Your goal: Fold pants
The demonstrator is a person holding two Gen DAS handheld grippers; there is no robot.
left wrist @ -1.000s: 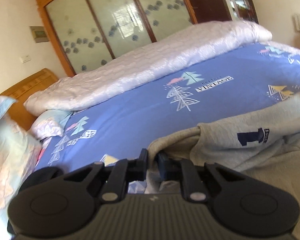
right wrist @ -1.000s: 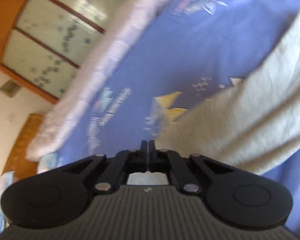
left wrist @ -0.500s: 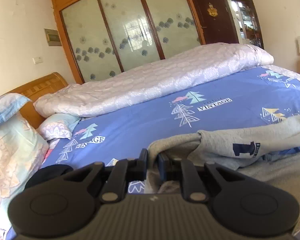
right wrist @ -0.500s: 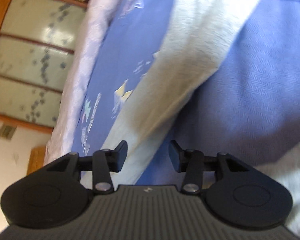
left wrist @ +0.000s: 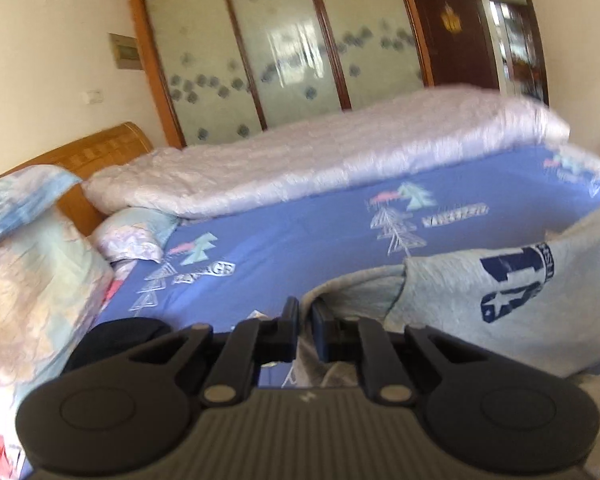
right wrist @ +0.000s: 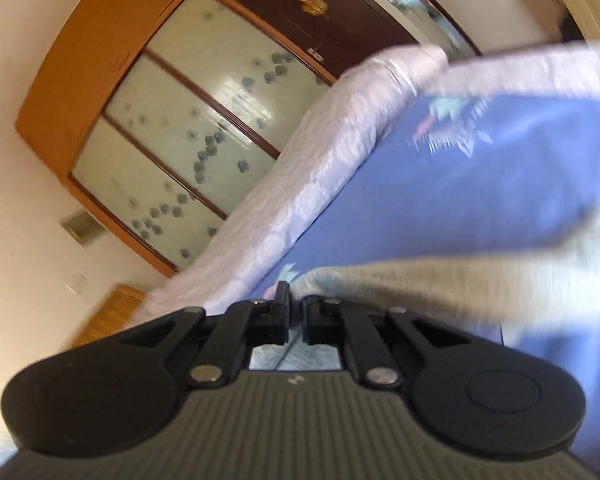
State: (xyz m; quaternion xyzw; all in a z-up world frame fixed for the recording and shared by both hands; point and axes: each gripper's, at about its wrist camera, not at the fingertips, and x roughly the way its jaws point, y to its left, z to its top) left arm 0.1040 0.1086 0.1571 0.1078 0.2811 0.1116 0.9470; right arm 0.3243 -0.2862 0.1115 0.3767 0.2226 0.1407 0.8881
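With the left gripper (left wrist: 305, 326) and the right gripper (right wrist: 296, 314) each pinching an edge of the grey pants (left wrist: 512, 312), which hang bunched just above the bed (left wrist: 300, 240), folding looks barely begun.

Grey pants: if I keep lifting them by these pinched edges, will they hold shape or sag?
Likely sag: the grey pants already drape in soft folds between the left gripper and right gripper. The knit looks thick, so probably grippy, not slippery. Unheld parts will probably trail on the blue sheet.
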